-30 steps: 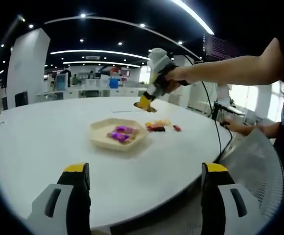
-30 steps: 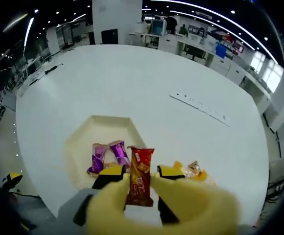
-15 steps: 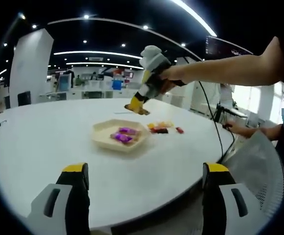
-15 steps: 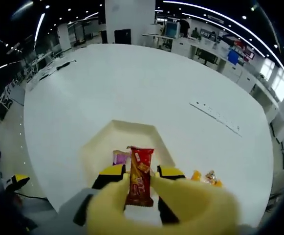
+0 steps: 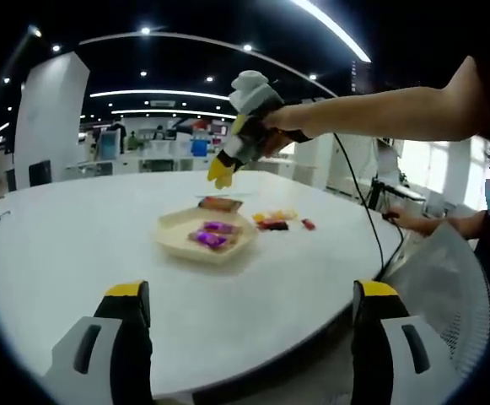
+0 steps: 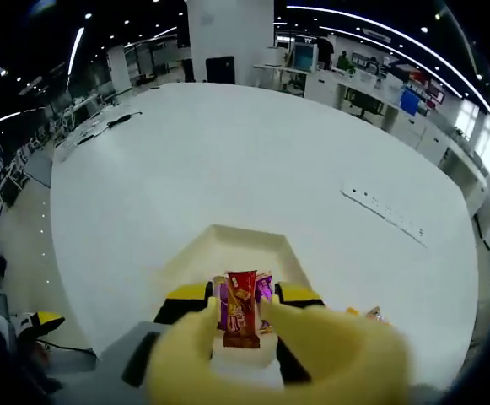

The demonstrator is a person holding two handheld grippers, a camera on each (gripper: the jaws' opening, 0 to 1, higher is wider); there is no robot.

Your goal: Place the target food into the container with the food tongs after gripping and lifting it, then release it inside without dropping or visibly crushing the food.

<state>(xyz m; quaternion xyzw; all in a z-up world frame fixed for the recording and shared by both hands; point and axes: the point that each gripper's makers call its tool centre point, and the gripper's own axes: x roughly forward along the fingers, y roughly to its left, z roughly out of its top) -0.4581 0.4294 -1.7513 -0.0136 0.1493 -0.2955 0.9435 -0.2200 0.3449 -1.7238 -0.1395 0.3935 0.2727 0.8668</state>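
Since a second ago the red snack bar (image 6: 242, 309) has left your right gripper (image 6: 242, 297), its jaws now parted, and sits lengthwise along them over the tray (image 5: 174, 234); your left gripper (image 5: 249, 295) hangs open.

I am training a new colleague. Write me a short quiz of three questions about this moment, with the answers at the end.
1. True or false: the right claw is clamped on the red snack packet.
2. What colour are the wrapped sweets in the hexagonal tray? A) green B) purple C) blue
3. Fill in: the loose snacks on the white table lie ___ the tray (inside/outside).

Key
1. False: the jaws stand apart and the packet is free below them, at the tray.
2. B
3. outside
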